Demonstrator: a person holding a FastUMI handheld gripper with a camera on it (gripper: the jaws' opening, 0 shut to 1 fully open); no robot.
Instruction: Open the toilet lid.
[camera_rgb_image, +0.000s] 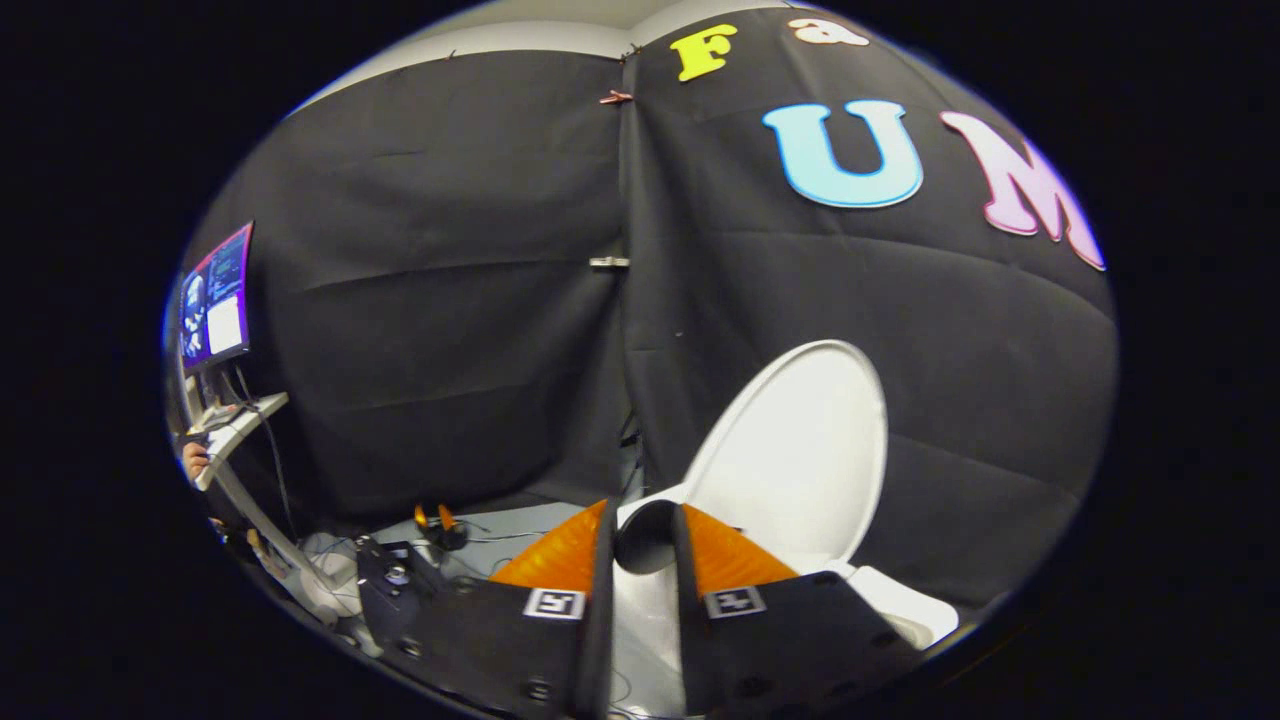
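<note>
- Your gripper (645, 535) has its two fingers set a little apart, with a narrow gap between them; they pinch nothing. In that gap you see a dark rounded shape, and I cannot tell what it is.
- The toilet lid (800, 455) stands already raised, just ahead of the fingertips and a little to the right of them. Its pale inner face is turned toward you, and it leans back close to the black cloth wall (450, 300) of the booth.
- The long axis of the lid runs upward and tilts slightly to the right, from the hinge near the fingertips to the rounded free edge well above them.
- The toilet (900, 600) itself lies low on the right, below the lid and beside the right finger; you see only a white part of its body there.
- In my judgement the opening is done or nearly done, because the lid is upright and no finger touches it.
- If a move is left, it turns on this relation: the lid is ahead and to the right, so a push must go forward along the fingers, and a retreat must go straight back.
- Far on the left stands a screen (215, 295) on a stand (240, 420), well apart from the toilet. Cables lie on the floor (520, 520) near it.
</note>
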